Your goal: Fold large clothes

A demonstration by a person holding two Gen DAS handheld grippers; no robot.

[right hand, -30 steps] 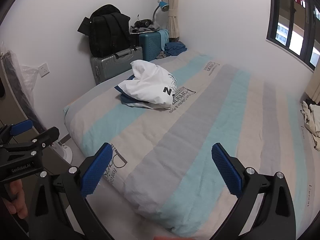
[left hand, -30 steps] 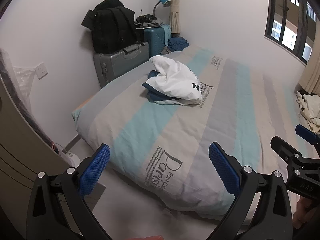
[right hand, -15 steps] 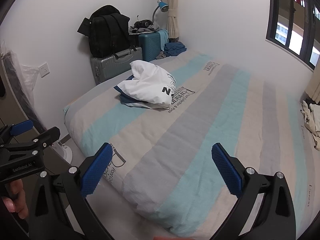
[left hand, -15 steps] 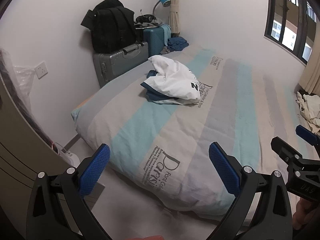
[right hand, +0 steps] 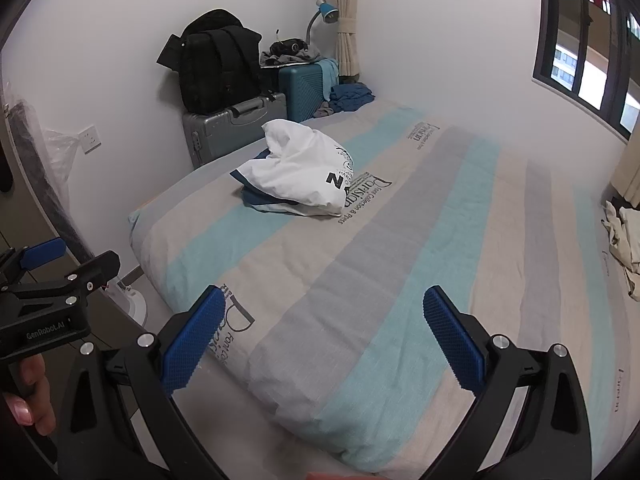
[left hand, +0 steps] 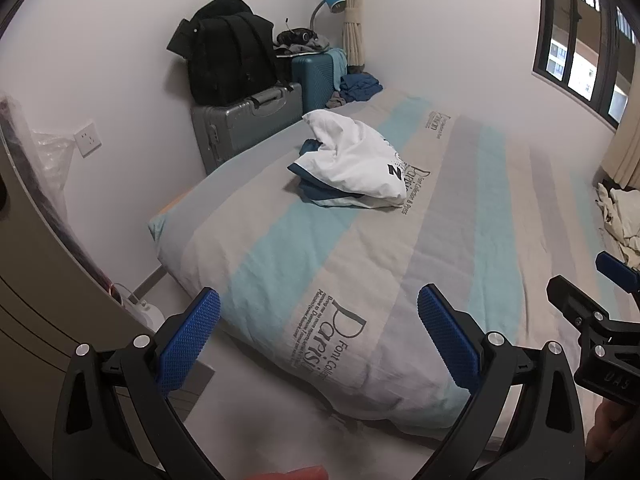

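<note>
A crumpled white and navy garment (left hand: 352, 166) lies in a heap on the far left part of the striped bed (left hand: 460, 240); it also shows in the right wrist view (right hand: 298, 176). My left gripper (left hand: 318, 336) is open and empty, held above the bed's near corner, well short of the garment. My right gripper (right hand: 326, 336) is open and empty over the bed's near end. Each gripper shows at the edge of the other's view, the right gripper (left hand: 600, 312) and the left gripper (right hand: 60, 276).
A grey suitcase (left hand: 248, 124) with a black backpack (left hand: 228, 64), a teal suitcase (left hand: 316, 76) and a blue lamp (left hand: 332, 0) stand by the far wall. Cream cloth (left hand: 620, 216) lies at the bed's right edge. A white fan base (right hand: 128, 300) stands on the floor.
Both grippers have edged slightly forward toward the bed. Their jaws stay open and the garment has not moved.
</note>
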